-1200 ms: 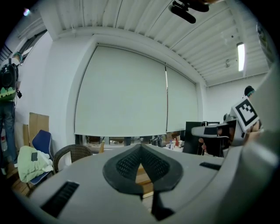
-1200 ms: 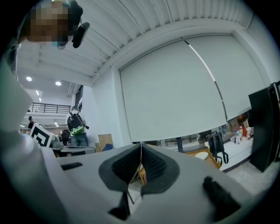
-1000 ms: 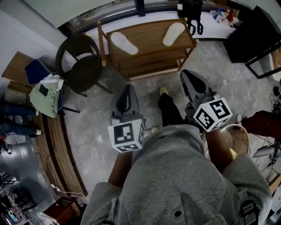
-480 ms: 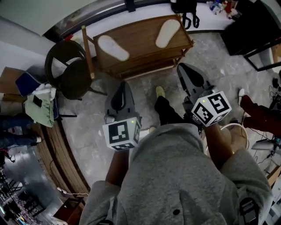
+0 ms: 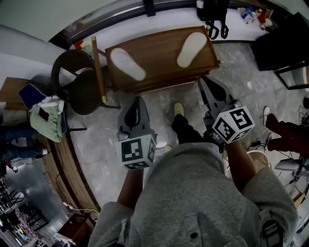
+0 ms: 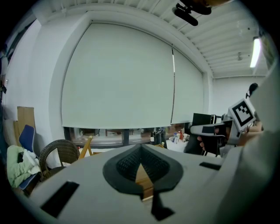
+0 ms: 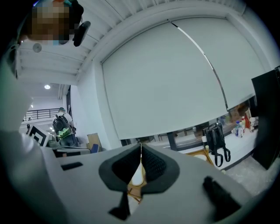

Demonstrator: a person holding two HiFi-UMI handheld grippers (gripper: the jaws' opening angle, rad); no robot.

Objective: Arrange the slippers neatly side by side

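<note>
While the person in a grey top (image 5: 193, 193) is standing on the speckled floor (image 5: 96, 140), a heap of clothes (image 5: 47, 112) is lying at the far left. A dark round chair (image 5: 77, 82) is standing just beside the left end of the shelf (image 5: 161, 50). On the shelf's top board the left slipper (image 5: 128, 64) is lying near the left end, its far end angled towards the upper left. The left gripper (image 5: 137, 100) is hovering over the floor just in front of the shelf, nearer the person than that slipper and touching nothing. In the left gripper view its jaws are pressing together at the tips with nothing between them, and only a sliver of wood is showing through the notch behind them. Between the two grippers the person's shoe (image 5: 178, 108) is pointing towards the shelf. The right slipper (image 5: 191, 43) is lying near the shelf's right end, leaning the opposite way, so the pair is sitting well apart and not parallel. The right gripper (image 5: 203, 79) is hanging close to the shelf's front right corner, on the near side of that slipper. Its jaws are likewise clenched on nothing, and in the right gripper view a pale slipper shape is showing beyond the notch. A black backpack (image 5: 215, 14) is sitting behind the shelf's right end
</note>
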